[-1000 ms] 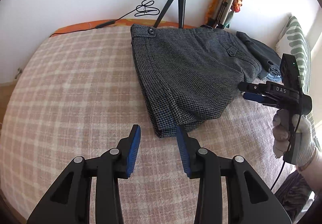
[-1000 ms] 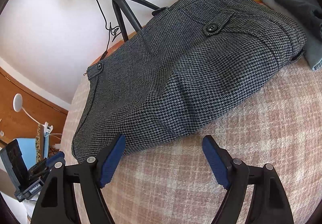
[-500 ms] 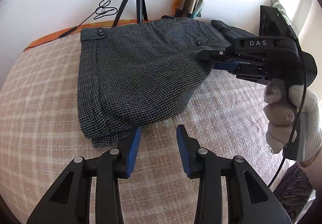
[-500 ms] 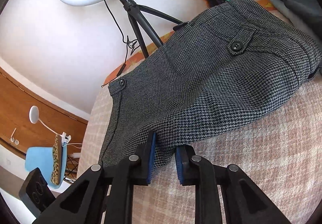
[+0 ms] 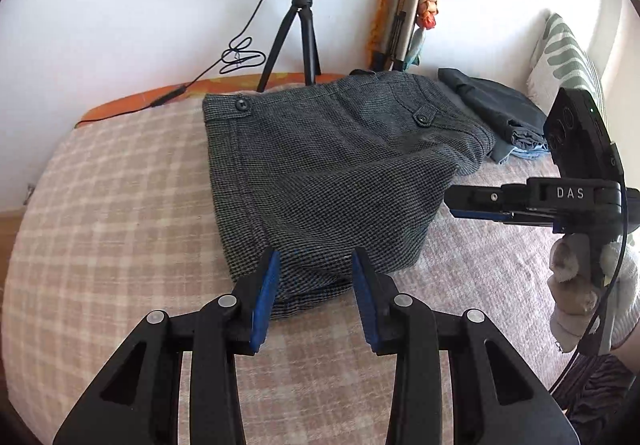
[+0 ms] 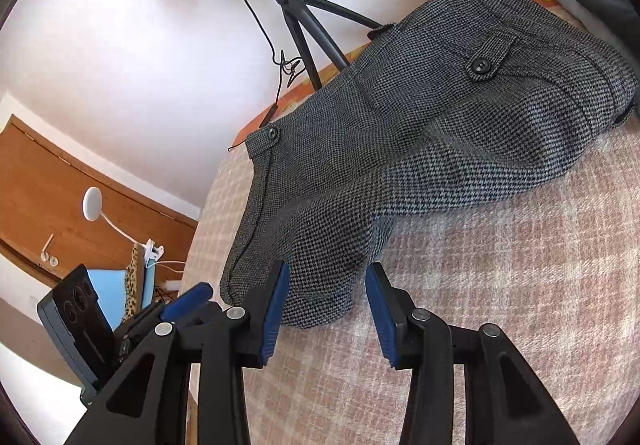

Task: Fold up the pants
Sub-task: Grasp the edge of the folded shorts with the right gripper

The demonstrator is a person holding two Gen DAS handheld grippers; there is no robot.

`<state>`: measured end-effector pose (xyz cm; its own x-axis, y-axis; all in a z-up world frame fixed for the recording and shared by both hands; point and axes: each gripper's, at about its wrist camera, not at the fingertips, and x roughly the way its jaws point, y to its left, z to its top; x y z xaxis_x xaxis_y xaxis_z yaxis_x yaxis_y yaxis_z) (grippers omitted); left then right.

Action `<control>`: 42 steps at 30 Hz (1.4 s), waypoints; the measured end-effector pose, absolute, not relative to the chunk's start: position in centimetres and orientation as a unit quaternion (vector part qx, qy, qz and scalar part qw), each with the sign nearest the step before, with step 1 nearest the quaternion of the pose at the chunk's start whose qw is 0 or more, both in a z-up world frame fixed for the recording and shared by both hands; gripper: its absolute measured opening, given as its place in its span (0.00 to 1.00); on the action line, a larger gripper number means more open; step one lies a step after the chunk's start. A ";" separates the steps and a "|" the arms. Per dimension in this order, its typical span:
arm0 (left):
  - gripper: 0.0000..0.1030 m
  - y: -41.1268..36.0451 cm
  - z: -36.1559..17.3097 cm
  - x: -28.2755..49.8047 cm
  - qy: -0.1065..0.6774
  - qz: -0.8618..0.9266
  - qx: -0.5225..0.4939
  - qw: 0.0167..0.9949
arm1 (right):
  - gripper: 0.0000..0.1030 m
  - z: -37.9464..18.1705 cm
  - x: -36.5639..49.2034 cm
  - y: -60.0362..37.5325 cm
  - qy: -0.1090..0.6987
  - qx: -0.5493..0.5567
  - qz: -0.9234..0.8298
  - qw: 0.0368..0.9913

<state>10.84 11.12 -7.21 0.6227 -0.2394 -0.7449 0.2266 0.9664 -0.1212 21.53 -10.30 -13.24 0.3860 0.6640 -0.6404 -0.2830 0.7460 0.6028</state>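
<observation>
Grey houndstooth pants lie folded in a thick bundle on the pink plaid bed cover, waistband toward the wall. My left gripper is open, its blue pads straddling the near folded edge, not closed on it. My right gripper is open too, jaws either side of the bundle's near corner. In the left wrist view the right gripper sits at the bundle's right edge, held by a gloved hand. The pants also fill the right wrist view.
A ring light on a black tripod stands at the wall behind the pants. Folded dark clothes lie at the back right, beside a green-patterned pillow. A wooden door and a lamp are off the bed's left side.
The right gripper, nearly shut half a second ago, has opened and now sits at the bundle's near corner. The left gripper has moved in over the near folded edge, still open.
</observation>
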 end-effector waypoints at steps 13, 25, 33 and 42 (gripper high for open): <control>0.34 15.8 -7.7 11.3 0.411 -0.082 -0.048 0.906 | 0.39 -15.8 22.3 -4.4 0.475 0.127 0.326 0.808; 0.34 12.3 -8.5 13.0 0.404 -0.083 0.008 0.911 | 0.23 -15.3 21.9 -6.6 0.542 0.289 0.331 0.716; 0.34 9.6 -8.2 12.5 0.391 -0.092 0.046 0.915 | 0.56 -12.2 21.1 -11.8 0.483 0.263 0.279 0.787; 0.34 2.4 -8.0 15.4 0.397 -0.186 0.036 0.898 | 0.75 -13.1 26.0 -23.3 0.433 0.316 0.110 0.837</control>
